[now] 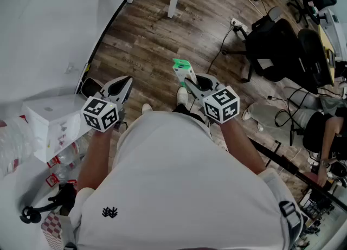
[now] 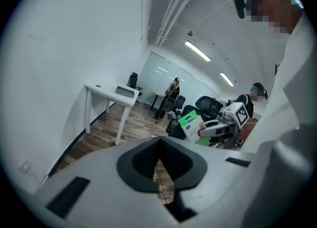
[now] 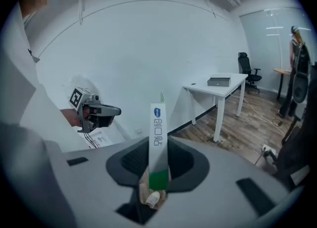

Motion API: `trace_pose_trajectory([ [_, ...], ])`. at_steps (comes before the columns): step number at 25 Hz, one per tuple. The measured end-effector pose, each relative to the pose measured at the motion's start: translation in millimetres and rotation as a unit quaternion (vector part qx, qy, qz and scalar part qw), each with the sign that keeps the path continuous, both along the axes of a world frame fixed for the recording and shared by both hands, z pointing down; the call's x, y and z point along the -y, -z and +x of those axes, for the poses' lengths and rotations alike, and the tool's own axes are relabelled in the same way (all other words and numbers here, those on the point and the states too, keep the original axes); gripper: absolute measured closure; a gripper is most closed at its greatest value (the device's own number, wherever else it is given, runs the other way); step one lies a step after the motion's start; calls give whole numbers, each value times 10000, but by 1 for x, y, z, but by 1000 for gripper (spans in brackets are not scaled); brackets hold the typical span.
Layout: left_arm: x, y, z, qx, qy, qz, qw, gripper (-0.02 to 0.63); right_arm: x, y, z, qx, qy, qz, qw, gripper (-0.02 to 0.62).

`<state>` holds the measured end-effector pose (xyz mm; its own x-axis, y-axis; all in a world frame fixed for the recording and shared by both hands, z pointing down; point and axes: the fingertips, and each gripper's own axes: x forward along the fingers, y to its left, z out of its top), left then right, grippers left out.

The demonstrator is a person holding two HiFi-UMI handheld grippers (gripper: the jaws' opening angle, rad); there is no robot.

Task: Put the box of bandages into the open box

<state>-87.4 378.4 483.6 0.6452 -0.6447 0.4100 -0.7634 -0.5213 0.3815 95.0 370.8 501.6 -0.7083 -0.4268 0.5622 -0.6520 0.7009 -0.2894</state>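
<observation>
– Right gripper [image 3: 157, 175] is pinching the box of bandages [image 3: 158, 133] at its lower end. Left gripper [image 2: 159, 160] has its jaws pressed together, with nothing between them.
– And where is the box of bandages, compared to the target?
– It is in front of the person, above the wooden floor [image 1: 146, 32]. Its long axis continues the line of the jaws. The white box [image 1: 51, 116], which I take for the open one, sits at the person's left, near the left gripper.
– So the right gripper is the farther one?
– Yes. I think it must cross leftward in front of the body, then lower its load into the white box
</observation>
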Motion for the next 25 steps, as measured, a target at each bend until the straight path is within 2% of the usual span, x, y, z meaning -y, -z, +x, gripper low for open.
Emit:
trace_pose_trajectory([
  [6, -6, -8, -41, 455, -163, 80, 9988, 607, -9, -10, -26, -114, -155, -130, 9997, 512],
  [8, -7, -12, -48, 407, -201, 55, 9990, 607, -10, -11, -31, -134, -216, -157, 9996, 512],
  [11, -1, -18, -53, 84, -204, -102, 9997, 607, -6, -9, -37, -174, -269, -182, 9993, 512],
  [16, 29, -20, -38, -178, -249, -190, 9994, 607, 19, -15, -29, -153, -340, -233, 9990, 512],
  [22, 92, -14, -19, -11, -360, -217, 9991, 607, 84, -19, -16, 44, -475, -313, 9984, 512],
  [25, 130, -4, -4, 125, -501, -105, 9986, 607, 122, -17, -7, 90, -502, -324, 9982, 513],
])
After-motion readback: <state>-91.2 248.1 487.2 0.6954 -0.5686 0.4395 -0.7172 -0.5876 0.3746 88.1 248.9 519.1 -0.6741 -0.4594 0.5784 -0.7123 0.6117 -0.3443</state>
